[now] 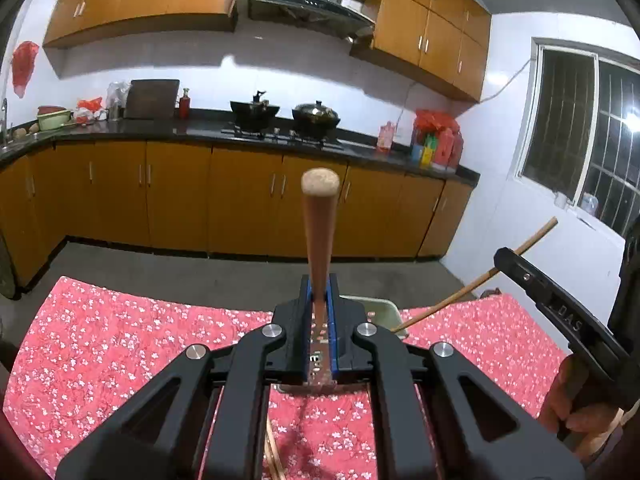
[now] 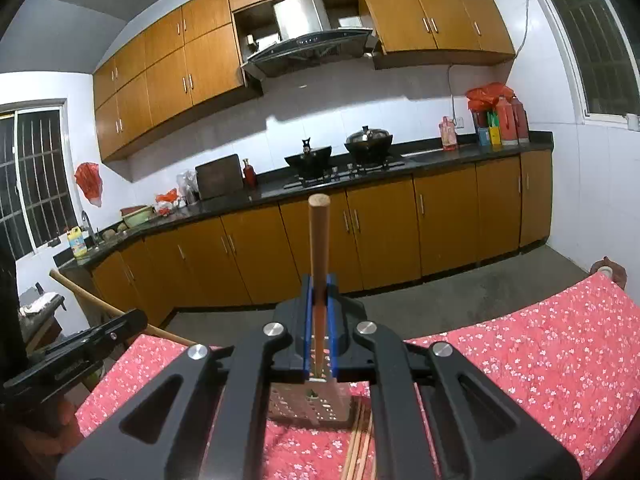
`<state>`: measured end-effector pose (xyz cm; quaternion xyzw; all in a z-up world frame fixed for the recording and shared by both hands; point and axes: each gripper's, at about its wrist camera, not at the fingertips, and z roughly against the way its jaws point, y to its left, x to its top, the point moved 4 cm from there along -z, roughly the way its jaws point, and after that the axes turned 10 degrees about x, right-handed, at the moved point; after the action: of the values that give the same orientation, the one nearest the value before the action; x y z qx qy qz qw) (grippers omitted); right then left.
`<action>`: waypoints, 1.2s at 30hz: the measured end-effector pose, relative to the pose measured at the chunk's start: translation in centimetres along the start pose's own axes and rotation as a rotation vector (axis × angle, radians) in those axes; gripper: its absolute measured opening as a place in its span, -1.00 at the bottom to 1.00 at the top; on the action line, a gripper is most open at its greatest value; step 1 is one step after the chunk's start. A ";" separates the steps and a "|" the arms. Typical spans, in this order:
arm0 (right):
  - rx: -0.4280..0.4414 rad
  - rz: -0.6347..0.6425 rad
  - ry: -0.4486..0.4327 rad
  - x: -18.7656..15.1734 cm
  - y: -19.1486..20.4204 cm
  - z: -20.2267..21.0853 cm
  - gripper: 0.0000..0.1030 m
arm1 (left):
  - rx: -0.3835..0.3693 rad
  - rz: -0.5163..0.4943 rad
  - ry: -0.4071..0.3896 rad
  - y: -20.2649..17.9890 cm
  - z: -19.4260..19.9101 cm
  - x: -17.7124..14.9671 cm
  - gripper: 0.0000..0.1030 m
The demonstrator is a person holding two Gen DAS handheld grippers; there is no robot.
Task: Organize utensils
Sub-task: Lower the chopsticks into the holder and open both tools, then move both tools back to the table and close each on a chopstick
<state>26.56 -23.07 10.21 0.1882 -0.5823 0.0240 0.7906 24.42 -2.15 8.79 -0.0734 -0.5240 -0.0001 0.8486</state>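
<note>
Only one readable mark: raised letters "DAS" on the black body of the right gripper (image 1: 568, 322), seen in the left wrist view, off to the right of the left gripper (image 1: 319, 300) and just above the holding hand (image 1: 576, 400) (the word may run on, rest is cut off or too dark). Faint stamped characters sit on the metal spatula blade (image 1: 320, 354) clamped between the left gripper's fingers; they cannot be made out. In the right wrist view, embossed lettering on the left gripper (image 2: 72, 368), low and to the left, is too blurred to read. Labels on the far counter bottles (image 2: 500, 126) and yellow bottle (image 2: 78, 242) are illegible.
</note>
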 end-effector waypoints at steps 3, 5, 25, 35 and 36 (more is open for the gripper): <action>-0.004 -0.005 0.021 -0.6 -0.2 -0.6 -0.85 | 0.005 -0.020 0.027 -0.3 -0.9 -0.2 -0.86; -0.004 -0.007 0.038 -0.9 -0.1 -1.1 -0.83 | 0.005 -0.019 0.041 -0.3 -1.4 -0.5 -0.86; -0.029 -0.047 -0.076 -0.9 -1.0 5.4 -0.46 | -0.048 0.110 -0.003 1.8 0.6 -0.1 -0.65; -0.131 -0.099 0.023 -5.4 -5.0 6.2 -0.46 | -0.068 0.253 -0.132 5.3 4.8 0.1 -0.60; -0.134 -0.117 0.064 -6.6 -5.6 5.7 -0.46 | -0.058 0.268 -0.130 6.0 5.0 -0.3 -0.60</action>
<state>20.73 -28.91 3.98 0.1677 -0.5450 -0.0555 0.8196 20.29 4.36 9.93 -0.1671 -0.5629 0.1027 0.8029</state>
